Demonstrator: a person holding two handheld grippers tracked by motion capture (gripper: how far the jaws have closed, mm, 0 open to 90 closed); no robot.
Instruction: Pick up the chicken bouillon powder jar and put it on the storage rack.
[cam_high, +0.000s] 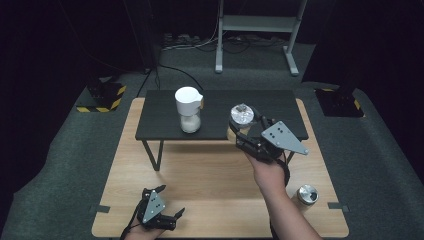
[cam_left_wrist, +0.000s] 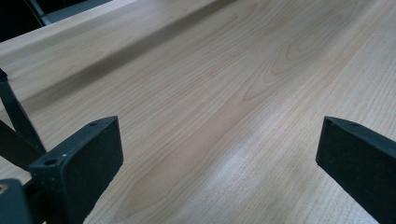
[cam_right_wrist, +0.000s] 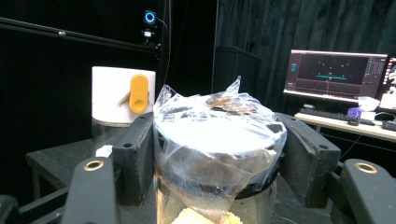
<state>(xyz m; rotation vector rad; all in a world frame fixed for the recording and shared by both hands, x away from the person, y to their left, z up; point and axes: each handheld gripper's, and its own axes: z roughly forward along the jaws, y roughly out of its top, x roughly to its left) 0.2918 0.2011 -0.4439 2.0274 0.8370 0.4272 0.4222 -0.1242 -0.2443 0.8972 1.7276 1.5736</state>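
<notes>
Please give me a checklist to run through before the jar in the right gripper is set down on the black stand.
1. Right gripper shut on the jar: ok.
2. Plastic wrap over the jar's top in place: ok.
3. Bare spot on the black stand: ok.
4. Gap to the white-lidded container: ok.
5. Left gripper open, away on the wooden table: ok.
6. Jar's base visible: cannot tell.

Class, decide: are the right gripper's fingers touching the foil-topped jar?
Touching. In the right gripper view, both fingers press against the sides of the foil-topped jar, with no gap showing.
</notes>
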